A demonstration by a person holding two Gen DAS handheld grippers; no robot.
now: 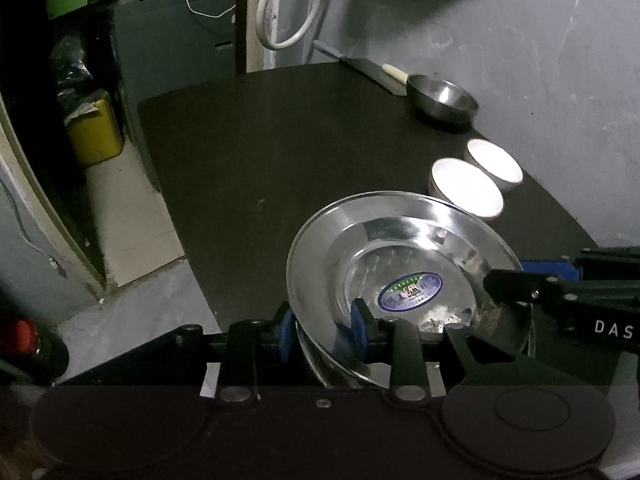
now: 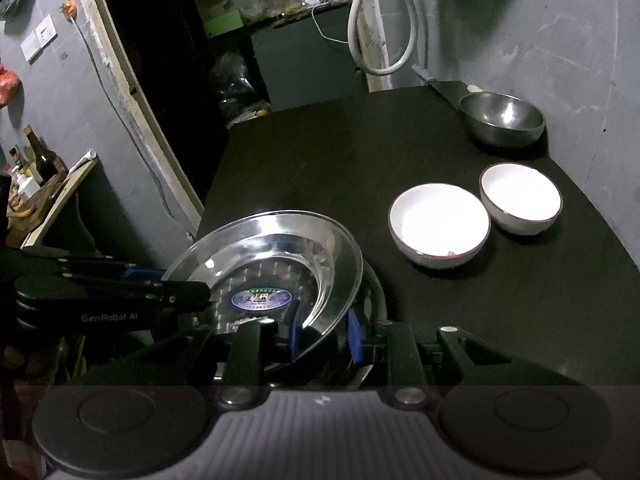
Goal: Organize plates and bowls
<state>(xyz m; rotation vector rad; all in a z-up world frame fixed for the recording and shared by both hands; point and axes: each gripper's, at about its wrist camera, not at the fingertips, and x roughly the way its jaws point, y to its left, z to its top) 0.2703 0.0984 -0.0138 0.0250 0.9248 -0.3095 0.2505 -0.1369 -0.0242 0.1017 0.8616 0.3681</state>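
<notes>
A: Where is the steel plate [image 1: 404, 248] located?

B: It is held tilted above the near part of the dark table [image 1: 280, 152], with a blue oval sticker [image 1: 411, 292] shown at its centre. A second metal rim is seen just beneath it, at the near edge.

A: How is the plate gripped?

B: Its near rim is enclosed by the blue pads of the left gripper [image 1: 320, 332]; whether the pads are pressed fully against the rim cannot be told. The opposite rim is clamped between the blue pads of the right gripper [image 2: 326, 334], whose jaws are set narrow on the metal.

A: What is placed around the plate?

B: Two white bowls [image 2: 440, 226] [image 2: 520, 198] are set just beside each other on the table, beyond the plate and toward the grey wall [image 2: 560, 40]. A steel bowl [image 2: 502, 124] is stood further back, near the wall, well apart from the plate. A knife with a pale handle [image 1: 394, 72] is laid behind the steel bowl. A white looped cable [image 1: 288, 12] is hung above the far edge of the table.
</notes>
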